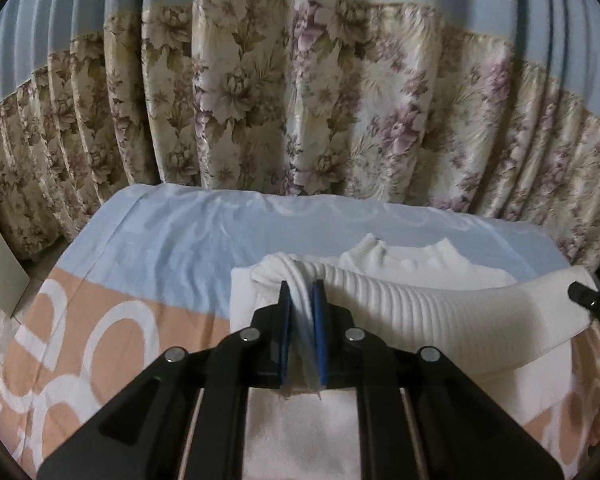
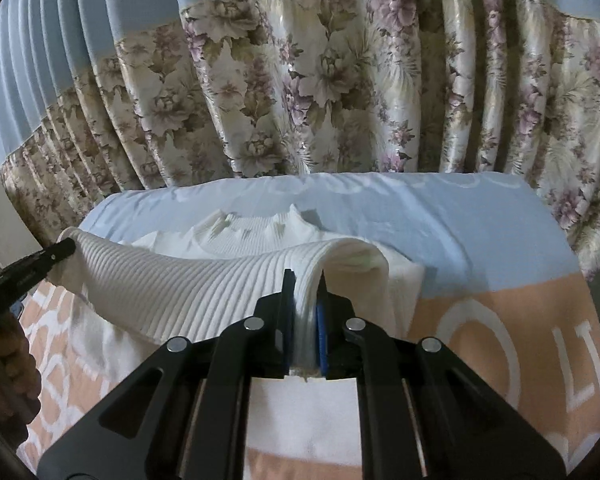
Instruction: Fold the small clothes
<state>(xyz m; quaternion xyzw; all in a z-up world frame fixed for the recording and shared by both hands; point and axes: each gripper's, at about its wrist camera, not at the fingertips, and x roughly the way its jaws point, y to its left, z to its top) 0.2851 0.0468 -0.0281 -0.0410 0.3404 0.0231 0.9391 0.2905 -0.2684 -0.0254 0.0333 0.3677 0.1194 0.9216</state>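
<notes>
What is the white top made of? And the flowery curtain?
The top looks like a soft knit, maybe cotton or wool: its hem has fine ribs and it droops between the claws. The curtain looks like a smooth, satiny woven cloth, since its flowers shine along the folds. I can't tell the exact fibre.

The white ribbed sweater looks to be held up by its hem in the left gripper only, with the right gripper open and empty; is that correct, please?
Not quite. The right gripper is not open and empty: the right wrist view shows it shut on the white ribbed sweater too. The left gripper also holds the hem, as you said.
</notes>
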